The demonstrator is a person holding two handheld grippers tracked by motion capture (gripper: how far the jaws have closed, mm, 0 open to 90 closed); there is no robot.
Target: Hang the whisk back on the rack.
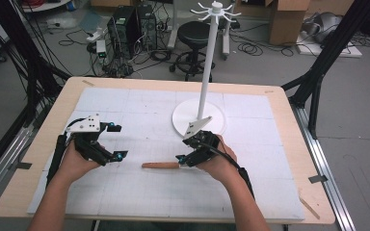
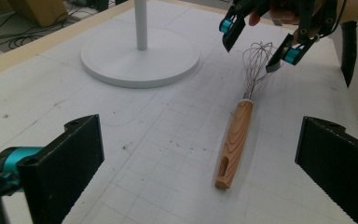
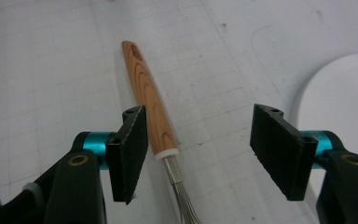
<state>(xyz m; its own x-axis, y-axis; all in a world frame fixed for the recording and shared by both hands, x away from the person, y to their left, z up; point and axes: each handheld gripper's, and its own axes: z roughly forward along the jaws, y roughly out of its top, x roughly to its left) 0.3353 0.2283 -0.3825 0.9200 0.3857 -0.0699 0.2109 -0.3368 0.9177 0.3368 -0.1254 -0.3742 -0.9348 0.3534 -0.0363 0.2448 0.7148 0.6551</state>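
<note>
The wooden-handled wire whisk (image 2: 237,135) is lying flat on the white gridded mat (image 1: 139,192), near the white stand base (image 1: 185,118). The right gripper (image 3: 198,154) is straddling its neck, jaws part-open, gripping nothing; closing on the springy wires is risking a slip. The left gripper (image 2: 198,172) is waiting wide open, empty.

I can read no text, label, brand, number or sign anywhere I look. The white mat (image 1: 125,192) under my hands carries only a faint printed grid, with no figures along its lines. The whisk (image 2: 235,135) has bare wood grain on its handle and no stamp that I can make out. The boxes (image 1: 289,19) on the floor at about one o'clock are too small and blurred to show any print.
</note>
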